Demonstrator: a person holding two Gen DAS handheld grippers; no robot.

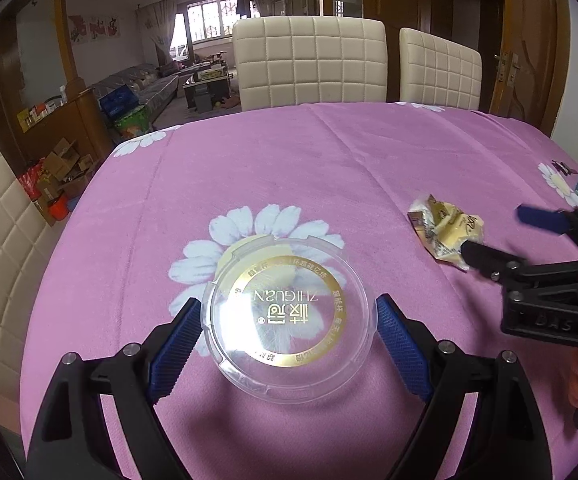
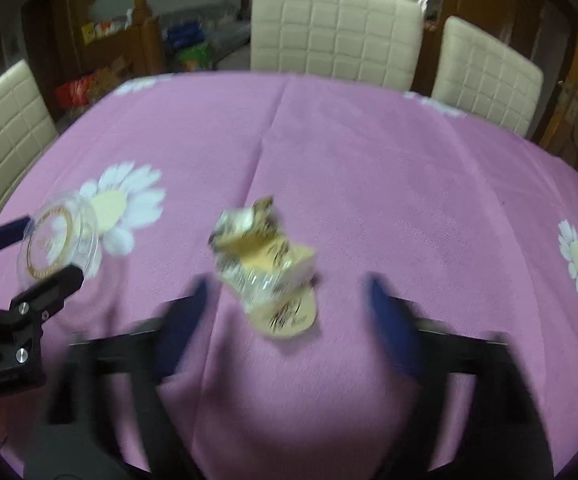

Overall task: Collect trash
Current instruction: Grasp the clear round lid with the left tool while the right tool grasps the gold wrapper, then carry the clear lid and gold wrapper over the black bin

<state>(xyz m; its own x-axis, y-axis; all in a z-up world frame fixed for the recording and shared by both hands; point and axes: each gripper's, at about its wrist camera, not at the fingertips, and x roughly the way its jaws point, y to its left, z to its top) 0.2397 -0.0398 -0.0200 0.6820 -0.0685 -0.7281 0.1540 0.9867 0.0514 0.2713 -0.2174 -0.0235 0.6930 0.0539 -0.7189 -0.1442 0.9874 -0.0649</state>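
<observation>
The left hand-held gripper (image 1: 289,344) is spread wide with the clear plastic lid (image 1: 289,316) lying flat on the counter (image 1: 329,168) between its fingers, not yet clamped. To grip well, lower until the pads straddle the rim, then close slowly (thin plastic can pop out sideways). The right hand-held gripper (image 2: 285,320) is also wide open and holds nothing; the crumpled wrapper (image 2: 265,264) lies just ahead, between its fingers, so push forward slightly before closing.
</observation>
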